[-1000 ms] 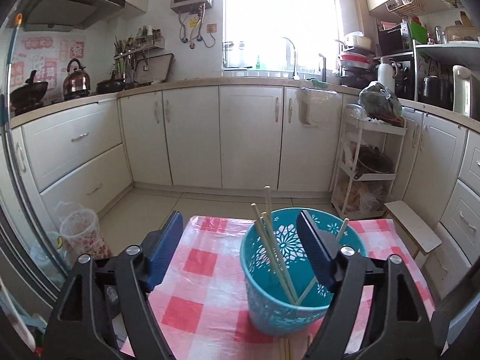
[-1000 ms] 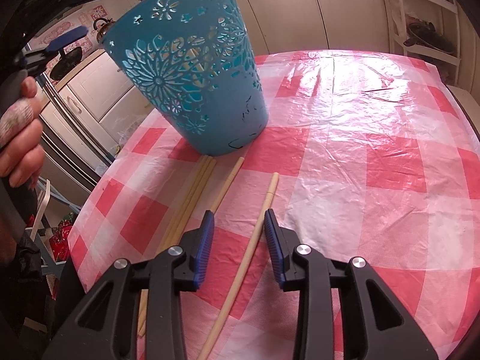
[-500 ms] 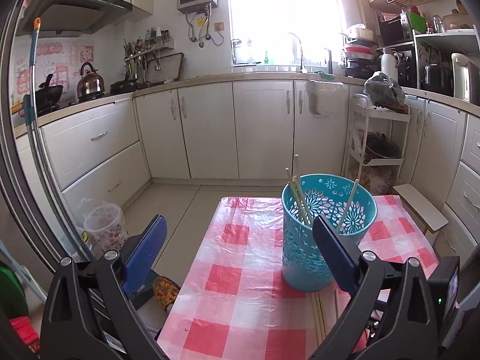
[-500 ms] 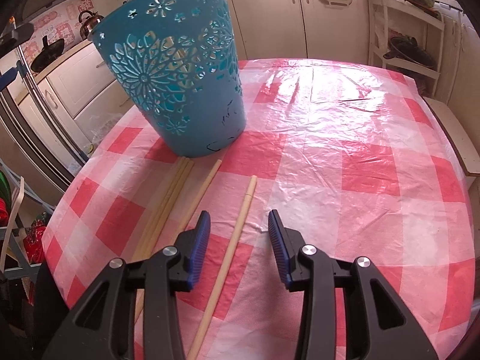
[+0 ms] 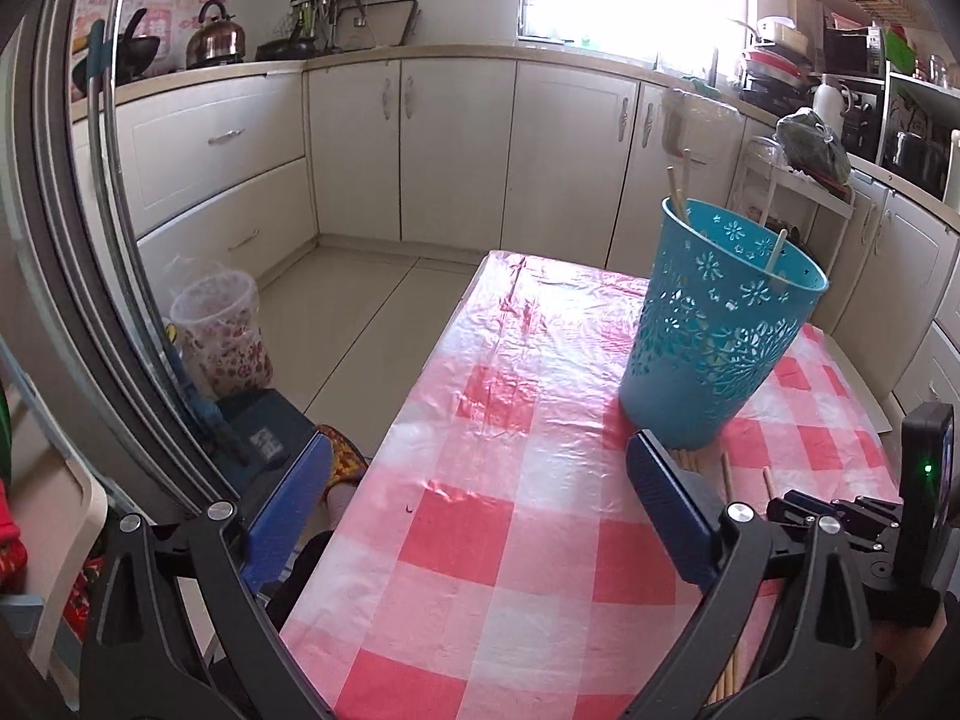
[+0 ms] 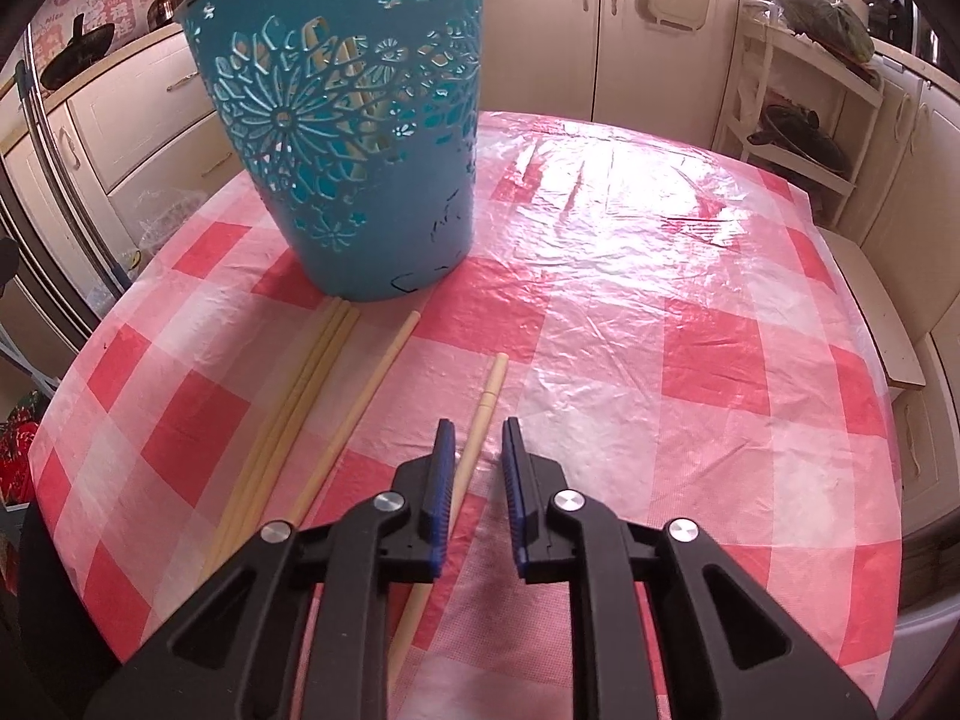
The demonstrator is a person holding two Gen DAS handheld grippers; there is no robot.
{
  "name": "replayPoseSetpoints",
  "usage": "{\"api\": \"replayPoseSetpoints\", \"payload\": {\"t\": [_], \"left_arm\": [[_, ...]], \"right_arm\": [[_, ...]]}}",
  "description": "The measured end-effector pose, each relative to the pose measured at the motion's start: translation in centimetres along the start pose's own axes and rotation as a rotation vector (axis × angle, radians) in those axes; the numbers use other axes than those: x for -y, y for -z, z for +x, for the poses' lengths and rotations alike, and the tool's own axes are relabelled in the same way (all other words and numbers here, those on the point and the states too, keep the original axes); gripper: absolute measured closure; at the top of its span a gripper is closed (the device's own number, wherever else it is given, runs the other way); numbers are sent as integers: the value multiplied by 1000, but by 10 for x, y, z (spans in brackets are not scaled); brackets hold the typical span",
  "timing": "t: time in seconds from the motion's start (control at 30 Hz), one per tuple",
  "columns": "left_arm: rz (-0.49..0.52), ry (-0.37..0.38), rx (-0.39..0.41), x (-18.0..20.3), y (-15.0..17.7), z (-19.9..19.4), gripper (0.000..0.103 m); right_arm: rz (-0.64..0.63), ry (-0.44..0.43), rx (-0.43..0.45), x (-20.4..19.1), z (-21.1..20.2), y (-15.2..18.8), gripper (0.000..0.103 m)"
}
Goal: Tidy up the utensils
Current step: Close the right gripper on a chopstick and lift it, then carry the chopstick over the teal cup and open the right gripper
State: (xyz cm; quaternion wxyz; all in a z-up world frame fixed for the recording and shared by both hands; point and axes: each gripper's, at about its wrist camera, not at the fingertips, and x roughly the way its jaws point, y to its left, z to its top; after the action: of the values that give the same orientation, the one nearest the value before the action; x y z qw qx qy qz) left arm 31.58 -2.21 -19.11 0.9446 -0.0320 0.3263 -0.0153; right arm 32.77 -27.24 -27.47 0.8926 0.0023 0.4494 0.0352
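Left wrist cam sits low at the table's near-left corner, looking across the checkered tablecloth [image 5: 510,540] toward the kitchen cabinets, with the teal basket [image 5: 714,330] a bit off to the right. Right wrist cam is much closer, angled down steeply at the cloth. Both catch the basket and the loose chopsticks [image 6: 312,384] beside it.

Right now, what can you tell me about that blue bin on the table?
The bin is teal plastic, round and tapering toward its base, its wall pierced with flower cut-outs. It stands upright on the checked tablecloth, open at the top, with several chopsticks leaning inside and poking over the rim. More chopsticks lie beside its base, some reaching its foot.
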Motion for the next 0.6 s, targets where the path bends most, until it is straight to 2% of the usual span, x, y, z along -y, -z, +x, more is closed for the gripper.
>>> {"api": "replayPoseSetpoints", "payload": {"t": [0.13,0.17,0.27,0.43,0.47,0.6], "left_arm": [[-15,-2,-25,-7,8,11,9],[-17,-2,-31,-8,10,13,9],[-11,2,-48,-9,16,16,9],[-13,-2,-77,-12,22,24,9],[-18,-2,-85,-13,24,26,9],[-30,-1,-95,-13,25,27,9]], "right_arm": [[-59,49,-8,-10,0,-2,85],[-66,46,-8,-12,0,-2,93],[-35,28,-6,-10,-3,2,97],[149,-181,40,14,-28,6,97],[191,-244,64,20,-38,4,97],[293,-384,179,37,-80,-18,97]]}}
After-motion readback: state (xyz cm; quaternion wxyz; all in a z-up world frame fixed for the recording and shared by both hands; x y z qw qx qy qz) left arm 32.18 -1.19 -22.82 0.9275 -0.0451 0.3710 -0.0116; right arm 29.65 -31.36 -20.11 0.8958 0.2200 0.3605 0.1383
